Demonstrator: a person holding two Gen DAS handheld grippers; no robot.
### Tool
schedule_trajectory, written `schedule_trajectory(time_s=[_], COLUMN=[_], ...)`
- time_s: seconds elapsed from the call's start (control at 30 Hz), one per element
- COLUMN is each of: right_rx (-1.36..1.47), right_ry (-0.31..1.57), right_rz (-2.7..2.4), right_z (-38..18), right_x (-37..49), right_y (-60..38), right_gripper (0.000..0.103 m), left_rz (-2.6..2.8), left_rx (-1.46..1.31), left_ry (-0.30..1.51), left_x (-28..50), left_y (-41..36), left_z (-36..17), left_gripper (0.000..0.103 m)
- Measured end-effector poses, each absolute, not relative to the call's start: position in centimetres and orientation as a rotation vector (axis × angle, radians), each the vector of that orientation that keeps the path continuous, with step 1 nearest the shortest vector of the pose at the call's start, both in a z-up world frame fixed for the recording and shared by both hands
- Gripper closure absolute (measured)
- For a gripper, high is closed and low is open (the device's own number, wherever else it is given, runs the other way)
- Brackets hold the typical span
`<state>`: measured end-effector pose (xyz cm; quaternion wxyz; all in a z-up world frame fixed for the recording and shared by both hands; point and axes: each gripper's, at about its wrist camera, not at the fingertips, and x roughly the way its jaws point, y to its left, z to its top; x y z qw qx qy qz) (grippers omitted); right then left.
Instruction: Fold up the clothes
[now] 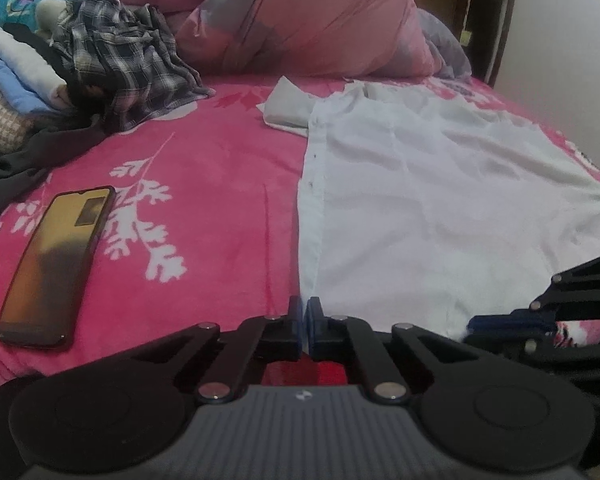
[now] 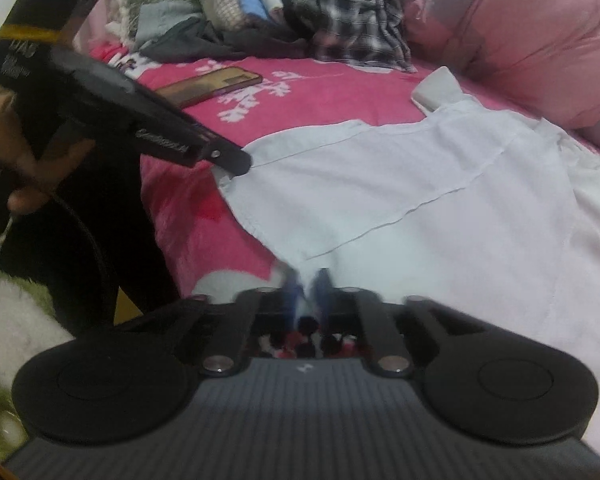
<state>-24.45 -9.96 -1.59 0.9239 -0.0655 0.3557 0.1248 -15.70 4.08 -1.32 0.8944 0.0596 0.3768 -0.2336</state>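
White shirt [image 1: 440, 200] hem in both closed claws, left [image 1: 305, 312] and right [image 2: 308, 284]; lettering unreadable.

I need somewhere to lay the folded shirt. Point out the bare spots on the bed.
Bare pink bedspread lies between the phone and the white shirt, reaching back to the pink duvet. Crowded: the far-left corner, with the plaid shirt and folded clothes.

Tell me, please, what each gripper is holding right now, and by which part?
Both grip the white shirt at its near hem: the left gripper on the corner by the button placket, the right gripper further along that edge.
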Motion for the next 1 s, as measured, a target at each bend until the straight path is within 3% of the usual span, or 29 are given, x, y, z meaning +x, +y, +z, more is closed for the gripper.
schedule_trajectory(time_s=[0.43,0.5,0.57,0.67,0.73,0.87,1.0], right_rx=[-0.036,-0.018,0.002,0.036,0.071,0.155,0.29], right_ry=[0.767,0.765,0.754,0.733,0.733,0.704,0.665], right_rz=[0.34,0.345,0.35,0.357,0.374,0.38,0.344], right_z=[-2.3,-2.3,-2.3,-2.2,-2.0,-1.1,0.7], right_x=[-25.3,-25.5,-25.6,-25.8,-25.9,-26.4,-26.4], right_y=[-9.1,-9.4,-9.8,-10.5,-11.1,-12.9,-16.3], right_gripper=[0.103,0.103,0.103,0.1,0.098,0.081,0.077], left_rz=[-0.464,-0.46,-0.454,-0.452,-0.452,-0.479,-0.521], left_rx=[0.091,0.079,0.068,0.051,0.039,0.035,0.034], left_ry=[0.849,0.855,0.854,0.84,0.829,0.816,0.8], left_x=[-15.7,-15.6,-15.6,-15.6,-15.7,-15.0,-13.0], left_y=[6.2,6.4,6.6,6.7,6.8,6.2,4.6], left_z=[-1.0,-0.8,-0.6,0.0,0.4,1.0,1.4], left_gripper=[0.095,0.089,0.068,0.057,0.056,0.053,0.053])
